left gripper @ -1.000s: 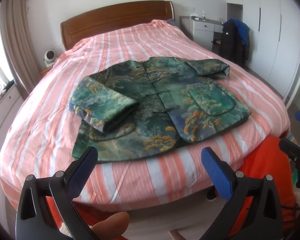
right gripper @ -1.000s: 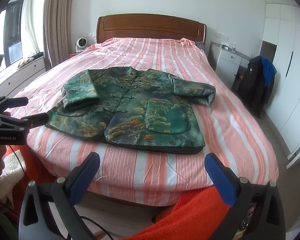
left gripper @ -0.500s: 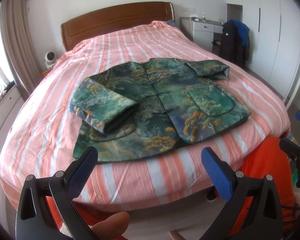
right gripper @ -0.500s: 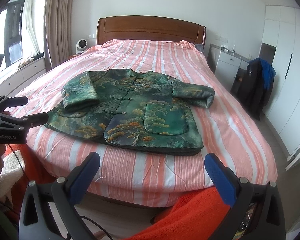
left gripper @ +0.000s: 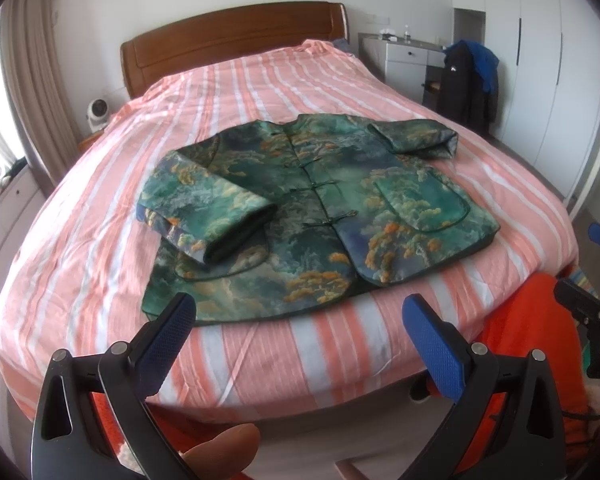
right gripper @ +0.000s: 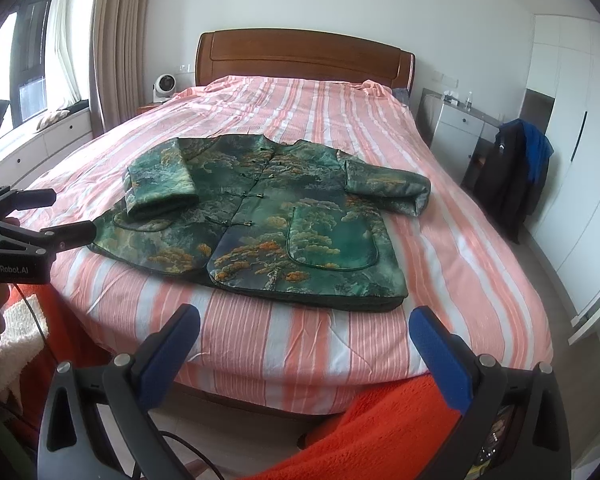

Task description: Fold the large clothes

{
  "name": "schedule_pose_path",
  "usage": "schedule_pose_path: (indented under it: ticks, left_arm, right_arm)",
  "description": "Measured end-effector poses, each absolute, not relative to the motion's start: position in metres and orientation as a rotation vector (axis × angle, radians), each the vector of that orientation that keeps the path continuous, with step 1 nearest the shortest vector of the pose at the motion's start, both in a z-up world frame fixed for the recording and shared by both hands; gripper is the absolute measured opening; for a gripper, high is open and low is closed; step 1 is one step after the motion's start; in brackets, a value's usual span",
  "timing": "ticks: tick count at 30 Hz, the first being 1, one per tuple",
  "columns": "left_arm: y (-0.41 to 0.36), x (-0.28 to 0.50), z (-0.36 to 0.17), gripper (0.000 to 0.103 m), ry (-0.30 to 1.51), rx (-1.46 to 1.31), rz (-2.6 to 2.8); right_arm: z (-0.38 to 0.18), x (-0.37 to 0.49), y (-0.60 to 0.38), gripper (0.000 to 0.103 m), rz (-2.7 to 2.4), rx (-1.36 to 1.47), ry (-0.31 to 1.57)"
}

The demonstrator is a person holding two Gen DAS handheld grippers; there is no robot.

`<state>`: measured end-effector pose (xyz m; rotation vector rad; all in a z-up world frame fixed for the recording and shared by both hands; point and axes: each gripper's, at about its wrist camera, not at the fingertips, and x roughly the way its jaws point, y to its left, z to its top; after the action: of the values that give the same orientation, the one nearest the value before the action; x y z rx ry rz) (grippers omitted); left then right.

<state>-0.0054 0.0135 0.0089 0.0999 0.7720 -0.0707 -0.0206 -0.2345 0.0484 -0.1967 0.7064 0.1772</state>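
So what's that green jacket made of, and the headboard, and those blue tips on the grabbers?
Jacket: looks like padded satin brocade, from its soft sheen, woven tree pattern and puffy edges; could be printed.
Headboard: reddish-brown wood or veneer, glossy with highlights along the edges.
Blue pads: likely rubber or textured plastic, matte with a fine dimpled grid.

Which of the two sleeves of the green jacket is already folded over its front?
The sleeve on the window side of the green patterned padded jacket: it lies across the jacket's front. The other sleeve sticks out sideways toward the wardrobe, over the striped bedcover.
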Motion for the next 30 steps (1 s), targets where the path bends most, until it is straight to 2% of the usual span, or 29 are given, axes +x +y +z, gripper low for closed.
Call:
schedule_pose_path:
  ticks: [30]
  left_arm:
    - [0.027,-0.001,-0.003,0.103,0.784,0.067,-0.039]
  right_arm:
    - [0.048,-0.008,-0.222,0.103,0.195,-0.219,0.685]
